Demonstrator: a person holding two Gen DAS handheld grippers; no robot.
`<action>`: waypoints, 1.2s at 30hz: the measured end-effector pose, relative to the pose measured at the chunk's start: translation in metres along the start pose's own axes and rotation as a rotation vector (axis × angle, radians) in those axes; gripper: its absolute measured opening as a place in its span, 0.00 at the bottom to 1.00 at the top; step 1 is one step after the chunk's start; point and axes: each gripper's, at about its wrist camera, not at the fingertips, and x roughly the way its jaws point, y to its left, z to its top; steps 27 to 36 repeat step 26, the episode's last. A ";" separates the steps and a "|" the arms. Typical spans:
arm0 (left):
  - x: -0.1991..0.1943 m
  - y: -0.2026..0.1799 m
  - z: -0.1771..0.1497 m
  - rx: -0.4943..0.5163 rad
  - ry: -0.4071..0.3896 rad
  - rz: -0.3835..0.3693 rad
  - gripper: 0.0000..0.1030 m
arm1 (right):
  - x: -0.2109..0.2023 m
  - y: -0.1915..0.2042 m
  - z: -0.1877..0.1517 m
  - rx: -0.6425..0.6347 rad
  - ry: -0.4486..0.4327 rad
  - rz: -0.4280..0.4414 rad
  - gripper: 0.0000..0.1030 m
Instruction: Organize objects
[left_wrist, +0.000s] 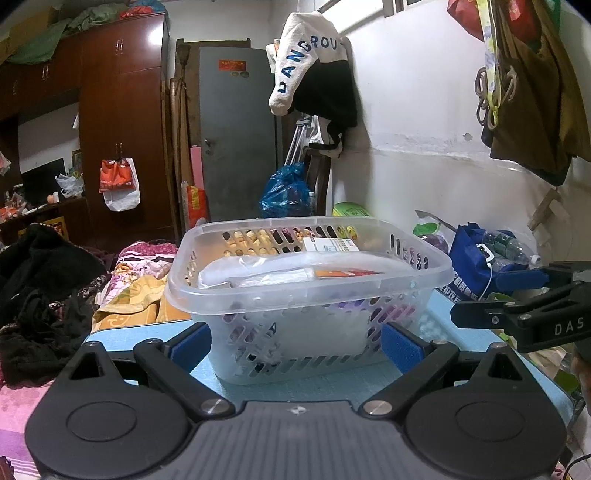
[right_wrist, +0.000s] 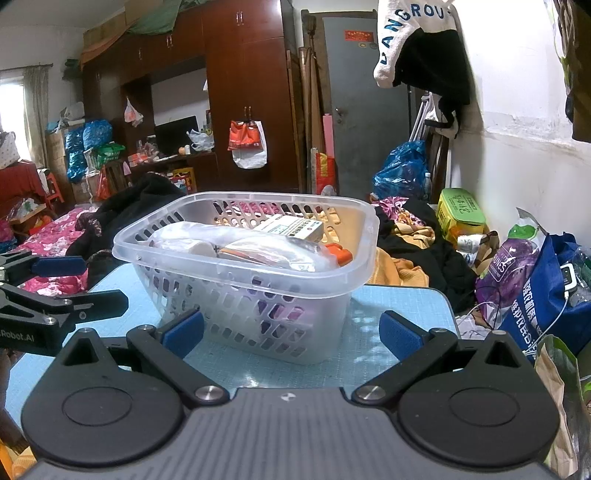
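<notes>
Two grippers frame the scene, each with black arms and blue pads. The left gripper (left_wrist: 295, 345) stands spread wide, its fingers (left_wrist: 400, 347) on either side of the near wall of a translucent plastic basket with slotted sides (left_wrist: 258, 291); whether the pads touch the wall is hard to tell from this low angle. The right gripper (right_wrist: 293, 332) is spread just as wide and holds nothing, the basket's (right_wrist: 207, 258) near corner rising between its fingers (right_wrist: 183, 332).

The basket sits on a light blue table top with a fine grid (right_wrist: 399, 306), near its middle. Inside the basket lie a crinkled clear plastic packet (right_wrist: 258, 243), an orange-capped item (right_wrist: 341, 254) beside it, and a white printed carton (right_wrist: 295, 225) leaning toward the far wall. Purple shapes show through the slots low down, too blurred to name.

Beside the table, on the right, stand a dark blue fabric bag with white lettering (right_wrist: 543, 295), a purple snack pouch (right_wrist: 509, 258) and a yellow-green lidded box (right_wrist: 460, 214). Past the table's far edge lies a heap of black and floral cloth (left_wrist: 55, 280). Farther back stand a tall reddish-brown wooden wardrobe (right_wrist: 251, 81) with an orange and white bag (right_wrist: 247, 142) hanging on its door, and a grey metal door (left_wrist: 236, 129). A white garment lettered in blue (left_wrist: 306, 55) hangs on the white wall.
</notes>
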 end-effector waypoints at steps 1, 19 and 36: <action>0.000 0.000 0.000 0.000 0.000 -0.001 0.97 | 0.000 0.000 0.000 0.000 0.000 0.000 1.00; 0.002 -0.004 -0.002 -0.006 -0.020 0.002 0.97 | 0.000 0.000 -0.001 -0.005 0.002 -0.004 1.00; 0.000 -0.009 -0.002 0.011 -0.044 0.029 0.97 | 0.001 0.000 -0.002 -0.008 -0.001 -0.001 1.00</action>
